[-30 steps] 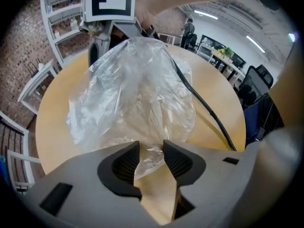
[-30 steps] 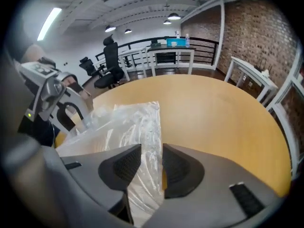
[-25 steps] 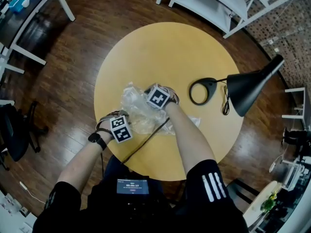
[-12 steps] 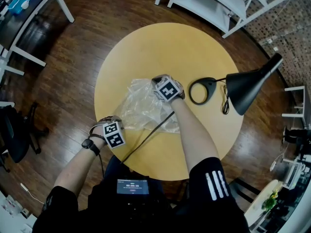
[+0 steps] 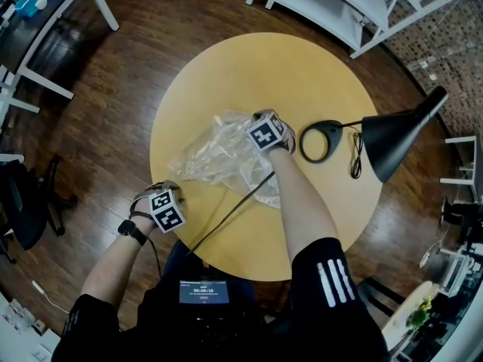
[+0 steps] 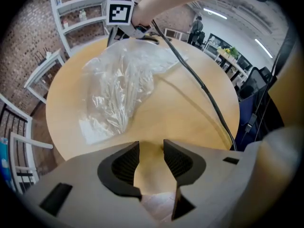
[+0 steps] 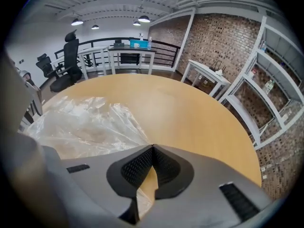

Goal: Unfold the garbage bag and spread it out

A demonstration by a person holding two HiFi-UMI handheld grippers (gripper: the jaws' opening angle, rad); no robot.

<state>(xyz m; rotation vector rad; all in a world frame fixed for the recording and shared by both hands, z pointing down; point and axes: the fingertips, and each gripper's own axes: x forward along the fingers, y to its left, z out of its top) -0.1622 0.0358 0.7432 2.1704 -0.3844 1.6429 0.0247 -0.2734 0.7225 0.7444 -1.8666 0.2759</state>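
The clear garbage bag [image 5: 223, 157] lies crumpled and partly spread on the round yellow table [image 5: 302, 74]. My right gripper [image 5: 260, 127] sits at the bag's far right corner, jaws shut on a fold of the film. In the right gripper view the bag [image 7: 80, 127] stretches left from the right gripper [image 7: 153, 148]. My left gripper [image 5: 164, 202] hangs at the table's near left edge, clear of the bag. In the left gripper view its own jaws [image 6: 151, 148] stand open over bare wood, with the bag [image 6: 118, 89] lying ahead and the right gripper [image 6: 137, 30] beyond it.
A black desk lamp [image 5: 392, 138] with a ring base [image 5: 321, 142] stands on the table's right side. A black cable [image 5: 226, 217] runs from the right gripper across the table toward me. White shelving [image 5: 332, 6] stands behind, and an office chair [image 5: 23, 202] is at the left.
The right gripper has drawn the bag to the right, stretching it wider. The left gripper has slid off the bag to the table's near left edge.
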